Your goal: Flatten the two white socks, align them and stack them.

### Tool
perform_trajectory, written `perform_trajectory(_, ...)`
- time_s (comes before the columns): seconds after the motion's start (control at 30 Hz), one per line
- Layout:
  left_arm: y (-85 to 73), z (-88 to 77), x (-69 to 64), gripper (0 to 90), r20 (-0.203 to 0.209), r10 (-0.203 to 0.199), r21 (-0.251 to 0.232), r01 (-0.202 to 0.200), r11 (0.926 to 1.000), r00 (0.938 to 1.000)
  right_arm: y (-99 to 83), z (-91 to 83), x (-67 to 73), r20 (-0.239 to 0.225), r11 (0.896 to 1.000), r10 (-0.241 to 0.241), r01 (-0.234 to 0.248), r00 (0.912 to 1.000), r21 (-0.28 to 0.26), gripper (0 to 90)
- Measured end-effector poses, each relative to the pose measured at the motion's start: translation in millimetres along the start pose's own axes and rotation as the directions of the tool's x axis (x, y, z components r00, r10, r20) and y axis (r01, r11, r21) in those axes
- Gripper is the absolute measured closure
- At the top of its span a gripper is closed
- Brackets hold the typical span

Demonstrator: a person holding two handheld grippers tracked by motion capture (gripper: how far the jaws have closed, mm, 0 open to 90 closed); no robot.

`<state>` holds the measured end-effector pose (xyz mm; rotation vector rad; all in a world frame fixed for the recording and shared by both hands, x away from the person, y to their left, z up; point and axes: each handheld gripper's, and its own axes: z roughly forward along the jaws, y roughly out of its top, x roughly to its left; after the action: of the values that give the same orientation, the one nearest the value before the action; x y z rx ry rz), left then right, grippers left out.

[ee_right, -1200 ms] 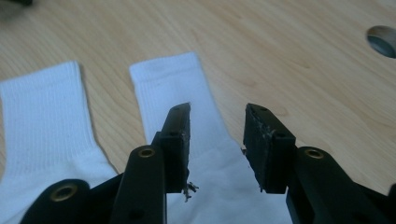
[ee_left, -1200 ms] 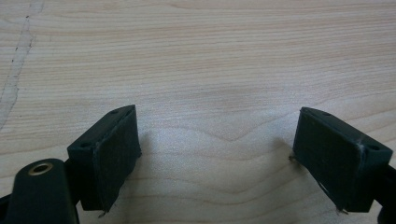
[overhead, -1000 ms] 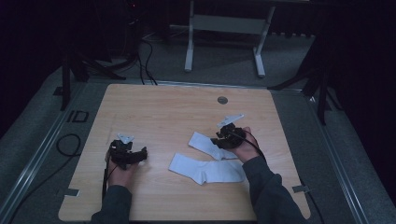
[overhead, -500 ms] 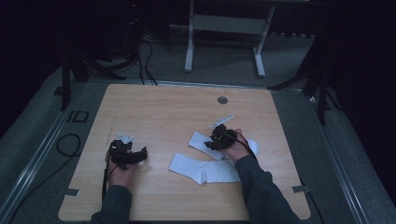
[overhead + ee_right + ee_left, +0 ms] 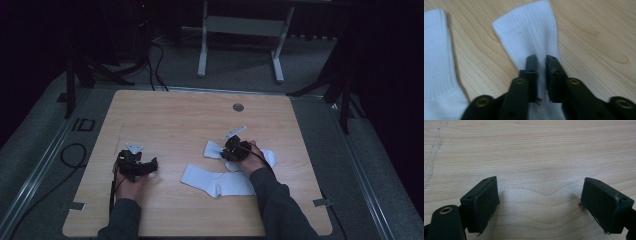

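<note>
A white sock [image 5: 531, 32] lies flat right of centre on the desk [image 5: 175, 120], pinched in a fold by the right hand-held gripper [image 5: 541, 62], whose jaws have just been closing. A second sock [image 5: 215, 181] lies just below. Lower left, the left hand-held gripper [image 5: 540, 202] gapes wide over bare wood.

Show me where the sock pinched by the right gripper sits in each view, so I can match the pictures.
High view: the pinched sock lies right of centre, under the right gripper.
Left gripper view: bare wooden table between wide jaws.
Right gripper view: centre, cuff toward the top, fabric pinched between the jaws.
Shared landmark: the light wood grain.
</note>
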<state>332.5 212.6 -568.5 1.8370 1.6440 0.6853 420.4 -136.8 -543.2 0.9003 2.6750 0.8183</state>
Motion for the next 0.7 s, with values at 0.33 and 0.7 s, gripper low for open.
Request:
perform_trajectory(0.33, 0.0, 0.0, 0.0, 14.6, 0.000, 0.000, 0.000, 0.000, 1.0000, 1.0000, -2.3, -22.8, -7.4, -0.001, 0.998, 0.025, -0.025, 0.9997, -0.060, 84.0)
perform_trajectory(0.7, 0.1, 0.2, -0.1, 14.6, 0.000, -0.001, -0.002, 0.001, 1.0000, 1.0000, -6.4, -96.7, -17.5, 0.008, 0.982, 0.028, -0.026, 0.9996, -0.185, 83.9)
